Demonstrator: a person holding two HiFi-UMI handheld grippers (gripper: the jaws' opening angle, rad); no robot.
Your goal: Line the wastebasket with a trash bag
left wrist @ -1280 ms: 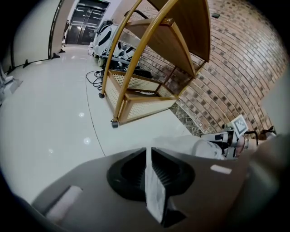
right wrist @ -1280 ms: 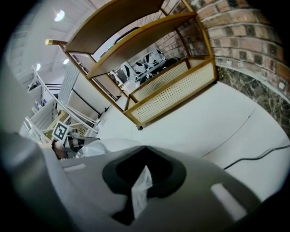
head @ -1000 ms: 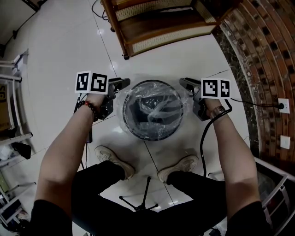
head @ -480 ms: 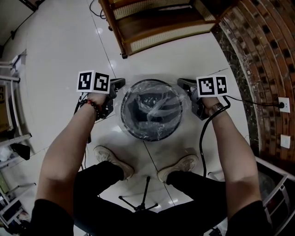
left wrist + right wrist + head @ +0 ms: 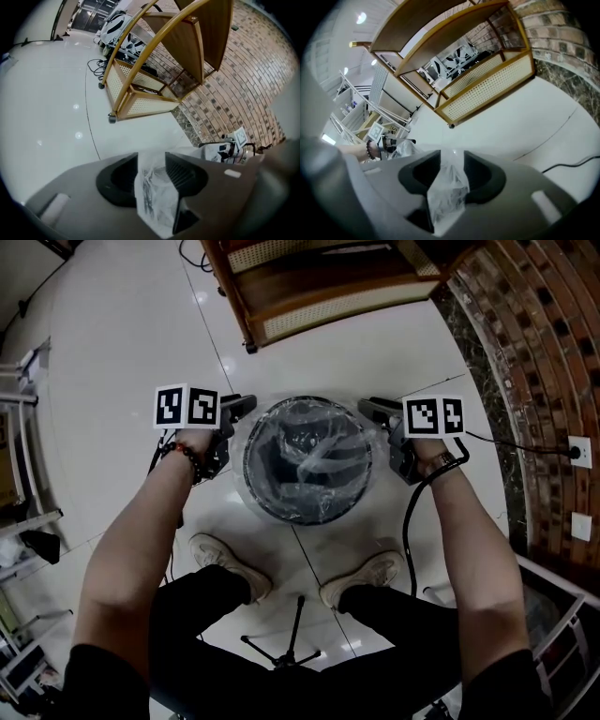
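Note:
A round black wastebasket (image 5: 274,510) stands on the floor between my feet. A clear trash bag (image 5: 319,460) sags inside it, its film spread over the rim. My left gripper (image 5: 242,410) sits at the basket's left rim and my right gripper (image 5: 374,411) at the right rim. In the left gripper view a bunch of bag film (image 5: 152,197) lies between the parted jaws of the left gripper (image 5: 151,161), which have just been opening. The right gripper (image 5: 451,161) has likewise been opening, with film (image 5: 447,192) between its parted jaws.
A wooden shelf cart (image 5: 319,287) stands just beyond the basket. A brick wall (image 5: 544,352) curves along the right, with a socket (image 5: 577,454) and a cable. My shoes (image 5: 230,568) and a tripod's legs (image 5: 291,643) are near me. Metal racks (image 5: 19,427) stand left.
Both grippers stay at the basket's two sides, shifted only slightly. The bag's film still lies over the rim between them.

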